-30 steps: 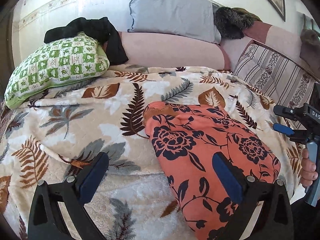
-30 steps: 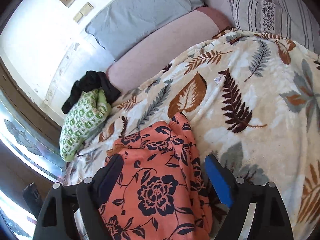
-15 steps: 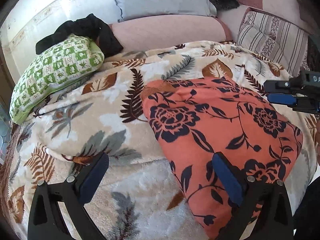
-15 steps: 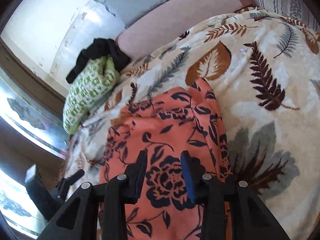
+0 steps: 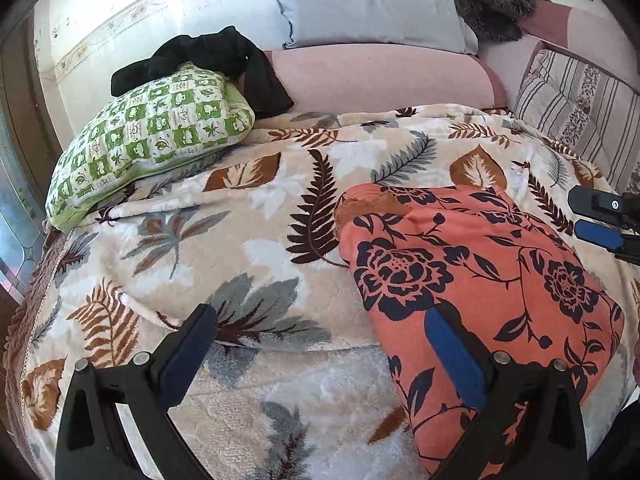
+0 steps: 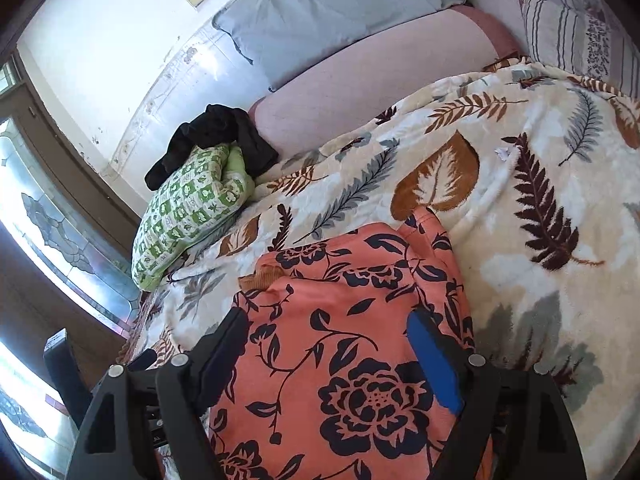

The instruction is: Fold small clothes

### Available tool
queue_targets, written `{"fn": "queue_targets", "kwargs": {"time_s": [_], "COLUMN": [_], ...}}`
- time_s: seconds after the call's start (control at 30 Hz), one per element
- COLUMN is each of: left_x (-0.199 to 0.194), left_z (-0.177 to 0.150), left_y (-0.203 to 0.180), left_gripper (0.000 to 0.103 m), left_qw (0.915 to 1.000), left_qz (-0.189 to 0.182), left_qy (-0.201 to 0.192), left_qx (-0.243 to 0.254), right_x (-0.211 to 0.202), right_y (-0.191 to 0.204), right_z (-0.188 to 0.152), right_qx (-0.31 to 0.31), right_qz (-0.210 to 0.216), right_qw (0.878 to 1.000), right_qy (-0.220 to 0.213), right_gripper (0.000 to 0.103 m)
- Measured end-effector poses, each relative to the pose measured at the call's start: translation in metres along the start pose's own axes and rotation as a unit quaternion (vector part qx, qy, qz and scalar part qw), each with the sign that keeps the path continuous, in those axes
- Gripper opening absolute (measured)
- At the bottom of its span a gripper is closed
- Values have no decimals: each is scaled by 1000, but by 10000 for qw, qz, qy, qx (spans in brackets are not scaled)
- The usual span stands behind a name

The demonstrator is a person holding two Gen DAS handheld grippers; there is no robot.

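An orange garment with dark blue flowers [image 5: 472, 280] lies folded flat on the leaf-print blanket [image 5: 240, 240]. My left gripper [image 5: 320, 320] is open wide at the garment's left edge. Its right finger is over the cloth and its left finger over bare blanket, with nothing gripped. My right gripper [image 6: 328, 320] hovers over the garment [image 6: 352, 340] near its right side. Its jaws are opening, and the cloth lies beneath and between them without being pinched. In the left wrist view the right gripper's fingertips [image 5: 600, 220] show at the right edge.
A green checked pillow [image 5: 152, 136] with a black garment [image 5: 216, 52] on it lies at the back left. Behind are a pink bolster [image 5: 380, 76], a grey pillow [image 5: 368, 0] and a striped cushion [image 5: 576, 100]. A window [image 6: 52, 248] is on the left.
The right gripper's jaws narrowed over the garment half a second ago and have spread wide again. It has shifted over the cloth. The left gripper stays open in about the same place.
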State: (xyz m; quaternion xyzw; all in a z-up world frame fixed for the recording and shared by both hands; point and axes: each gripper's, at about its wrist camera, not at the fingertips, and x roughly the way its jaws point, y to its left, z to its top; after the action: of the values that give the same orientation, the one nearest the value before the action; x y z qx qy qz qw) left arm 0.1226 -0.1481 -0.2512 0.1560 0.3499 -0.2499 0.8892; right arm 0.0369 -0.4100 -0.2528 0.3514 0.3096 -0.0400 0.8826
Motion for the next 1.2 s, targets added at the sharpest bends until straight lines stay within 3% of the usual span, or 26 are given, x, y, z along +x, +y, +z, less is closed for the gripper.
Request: {"fn": "queue_targets", "kwargs": {"time_s": [0.97,1.2], "left_x": [11,20], "left_z": [3,2], "left_y": [-18,-24], "left_gripper": [103,103], "left_qw": [9998,9995], "left_qz": [-142,-117], "left_qy": [147,278], "left_qx": [16,29], "right_x": [-17,-12], "right_y": [-25,-43], "right_z": [5,6], "right_qx": [13,273], "right_qz": [-138,-439], "right_qw": [9999,9985], "right_qy": [-53,158], "right_gripper": [84,83]}}
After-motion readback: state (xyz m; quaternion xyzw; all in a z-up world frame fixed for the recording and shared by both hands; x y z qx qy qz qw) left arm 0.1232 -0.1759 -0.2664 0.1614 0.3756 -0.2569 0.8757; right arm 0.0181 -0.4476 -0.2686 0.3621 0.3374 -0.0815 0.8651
